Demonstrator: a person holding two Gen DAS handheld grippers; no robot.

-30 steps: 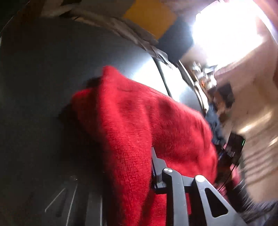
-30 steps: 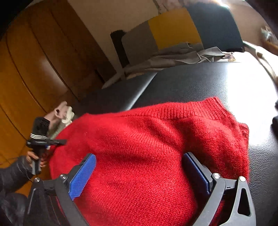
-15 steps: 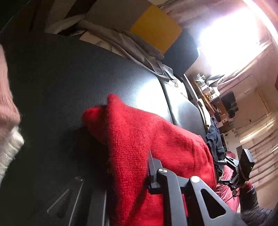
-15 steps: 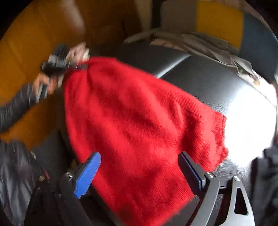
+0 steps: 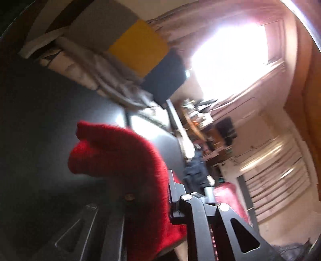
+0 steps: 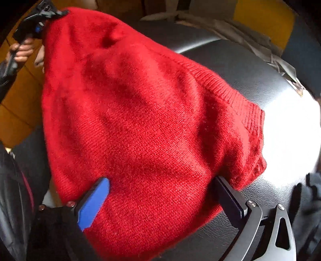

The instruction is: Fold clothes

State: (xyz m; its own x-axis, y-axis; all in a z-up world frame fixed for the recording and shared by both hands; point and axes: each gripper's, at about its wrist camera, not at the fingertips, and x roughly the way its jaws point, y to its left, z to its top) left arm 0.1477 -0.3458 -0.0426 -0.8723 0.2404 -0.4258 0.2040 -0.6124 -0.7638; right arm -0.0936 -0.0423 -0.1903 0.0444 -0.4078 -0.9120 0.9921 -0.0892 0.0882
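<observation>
A red knitted sweater (image 6: 144, 120) is stretched over the black leather surface (image 6: 250, 66). In the right wrist view my left gripper (image 6: 46, 12) holds its far top corner aloft at the upper left, with a hand (image 6: 22, 50) on the handle. The left wrist view shows that gripper (image 5: 148, 200) shut on a bunched fold of the sweater (image 5: 120, 156), which droops forward over the fingers. My right gripper (image 6: 160, 200) is open, its blue pad (image 6: 92, 202) and dark pad (image 6: 230, 196) wide apart, and the sweater's near part lies draped between and over them.
Crumpled grey cloth (image 5: 104, 76) lies along the far edge of the leather surface, below grey, yellow and dark blue cushions (image 5: 140, 48). Wooden cabinet doors (image 6: 18, 112) stand on the left. A bright window (image 5: 230, 60) and cluttered shelves (image 5: 200, 120) are beyond.
My left gripper has lifted its corner of the sweater up and away, so the cloth now hangs stretched from it. The right gripper has stayed open under the sweater's near part.
</observation>
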